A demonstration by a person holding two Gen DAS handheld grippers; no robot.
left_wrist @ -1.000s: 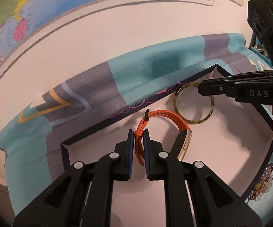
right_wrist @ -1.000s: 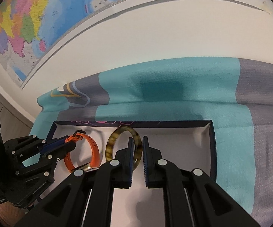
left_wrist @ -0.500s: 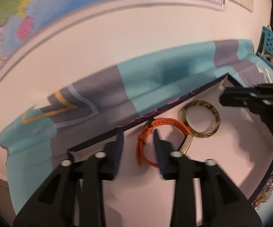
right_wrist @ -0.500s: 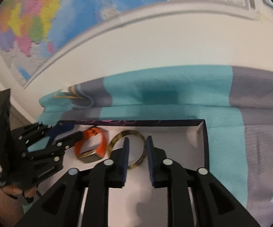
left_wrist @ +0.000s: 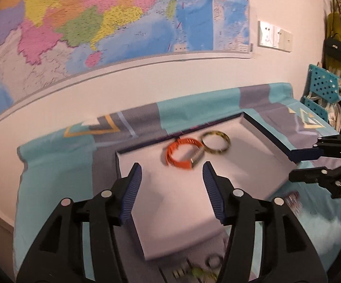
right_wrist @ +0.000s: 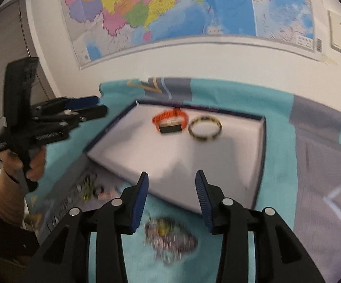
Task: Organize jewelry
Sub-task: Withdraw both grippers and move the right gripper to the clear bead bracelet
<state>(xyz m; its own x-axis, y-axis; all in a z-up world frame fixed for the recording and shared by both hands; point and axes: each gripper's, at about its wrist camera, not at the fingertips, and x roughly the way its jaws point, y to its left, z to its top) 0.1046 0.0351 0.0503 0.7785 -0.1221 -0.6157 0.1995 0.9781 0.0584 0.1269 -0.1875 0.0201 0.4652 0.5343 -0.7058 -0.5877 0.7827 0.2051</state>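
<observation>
Both grippers' fingers [left_wrist: 132, 186] just opening, empty.

- Pale wall [left_wrist: 161, 87] behind, evenly lit, warm indoor light.
- Big colourful wall map [left_wrist: 113, 16] across the upper wall; also seen in the right wrist view [right_wrist: 194, 7].
- White socket plates [left_wrist: 274, 36] right of the map.
- Teal and grey patterned cloth [left_wrist: 194, 110] covers the bench.
- Grey door [right_wrist: 7, 54] at far left.
- Teal perforated crate [left_wrist: 323, 85] and hanging yellow clothes with a black bag [left_wrist: 335, 47] at far right.
</observation>
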